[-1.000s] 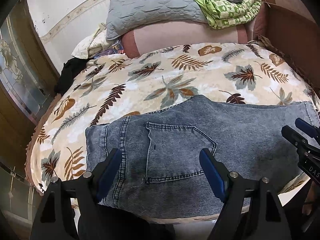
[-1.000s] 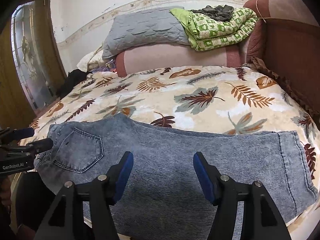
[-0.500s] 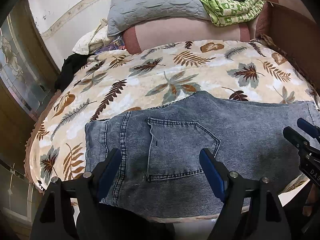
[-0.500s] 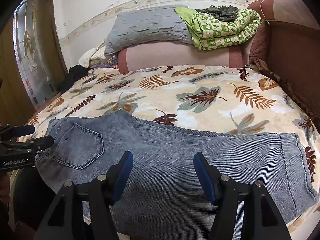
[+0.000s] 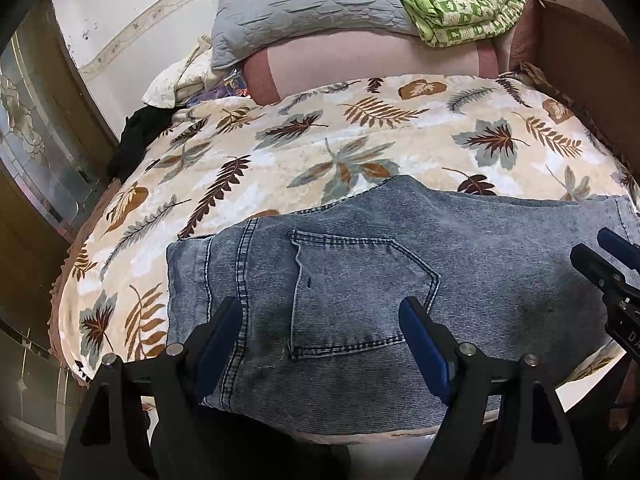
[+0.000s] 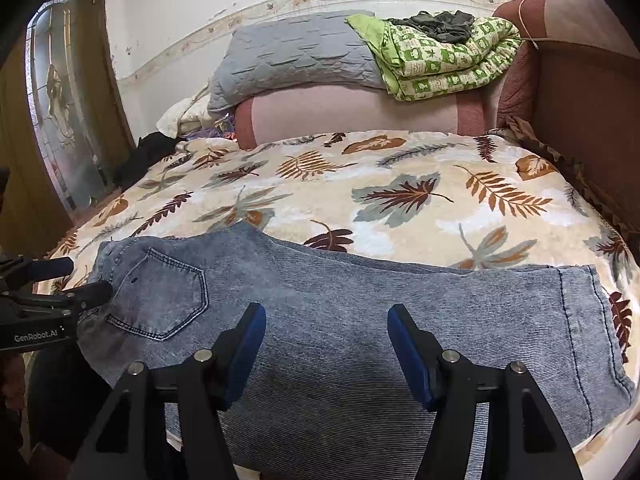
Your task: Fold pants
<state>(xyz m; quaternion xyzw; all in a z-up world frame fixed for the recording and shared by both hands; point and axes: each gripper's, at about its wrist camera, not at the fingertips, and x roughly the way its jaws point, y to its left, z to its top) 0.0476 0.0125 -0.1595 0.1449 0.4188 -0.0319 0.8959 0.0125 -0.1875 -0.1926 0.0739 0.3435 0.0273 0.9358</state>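
Blue jeans (image 5: 360, 264) laid flat across the near edge of the bed (image 5: 280, 152), folded lengthwise, waistband toward the left and leg hems toward the right. Back pocket (image 5: 352, 292) facing up, near the waistband end; in the right wrist view the same pocket (image 6: 160, 296) far over at the left of the denim (image 6: 360, 320), hems (image 6: 592, 320) at the right, near side of the pants draped over the bed edge.

Left tool (image 5: 320, 336) hovering above the pocket area, jaws spread wide, blue pads either side of the pocket, gripping nothing. Right tool (image 6: 326, 344) hovering over the middle of the legs, jaws likewise wide apart, holding nothing. Whether either touches the fabric: cannot tell.

Each tool partly visible in the other's view: right tool (image 5: 608, 264) at the right margin over the hem end, left tool (image 6: 60, 280) at the left margin by the waistband.

Leaf-print blanket (image 6: 400, 200) covering the bed. Further back, a pink bolster (image 6: 352, 112) with a grey quilted pillow (image 6: 296, 56) and a folded green patterned blanket (image 6: 440, 64) on top, dark garment (image 6: 436, 24) resting on that. Black cloth (image 5: 136, 136) at the bed's far left corner.
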